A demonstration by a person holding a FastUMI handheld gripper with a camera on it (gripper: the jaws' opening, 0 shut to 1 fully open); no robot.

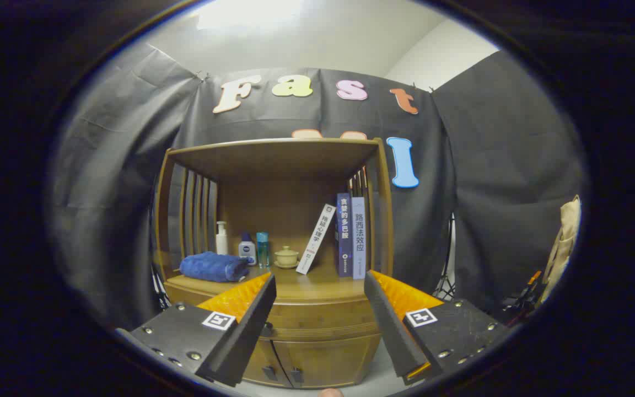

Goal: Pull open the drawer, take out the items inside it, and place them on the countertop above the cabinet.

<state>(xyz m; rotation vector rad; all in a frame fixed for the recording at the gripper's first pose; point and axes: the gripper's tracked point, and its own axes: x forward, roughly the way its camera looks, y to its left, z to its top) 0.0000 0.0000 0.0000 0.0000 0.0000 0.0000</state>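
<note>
Gripper is held wide open with nothing between its fingers. Just ahead, between them, the closed wooden drawer is seen under the surface, on which a blue towel, bottles, a cup and books are set.

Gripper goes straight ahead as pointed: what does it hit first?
Probably the drawer front, which sits between the open fingers of the gripper just under the countertop. Depth is unclear, so it could instead clear the edge and pass over the countertop.
</note>
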